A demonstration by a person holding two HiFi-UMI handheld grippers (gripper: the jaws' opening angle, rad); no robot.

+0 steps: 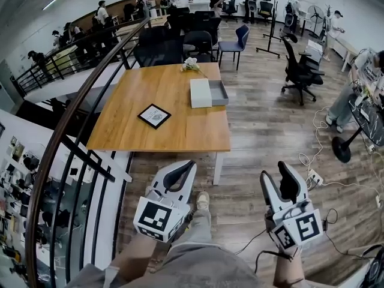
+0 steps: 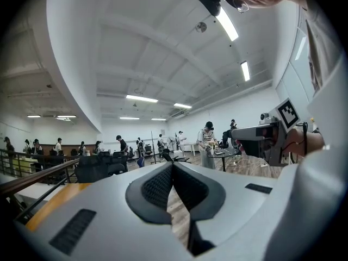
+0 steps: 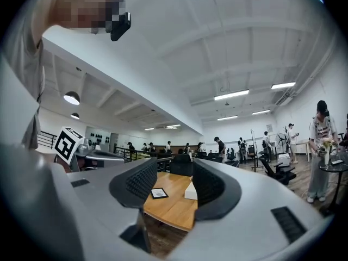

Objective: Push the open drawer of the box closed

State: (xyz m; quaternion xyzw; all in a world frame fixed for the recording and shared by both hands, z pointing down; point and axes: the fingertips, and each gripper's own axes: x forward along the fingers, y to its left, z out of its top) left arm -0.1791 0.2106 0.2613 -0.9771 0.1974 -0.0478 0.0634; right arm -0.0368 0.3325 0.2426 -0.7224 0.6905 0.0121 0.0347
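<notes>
Box (image 1: 200, 93): far right of table (image 1: 162, 131), drawer (image 1: 218, 92) open toward the table's edge. Left gripper (image 1: 179, 174) pinched together, right gripper (image 1: 287, 183) wide, both empty. Risk: your push skids the unbraced box.

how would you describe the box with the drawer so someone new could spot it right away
Find the big wooden table in the middle of the head view. Near its far right edge lies the white box, flat and rectangular, with a grey drawer pulled out to its right. Its neighbours are a black-framed picture and a small bunch of flowers; only the box is plain white.
</notes>
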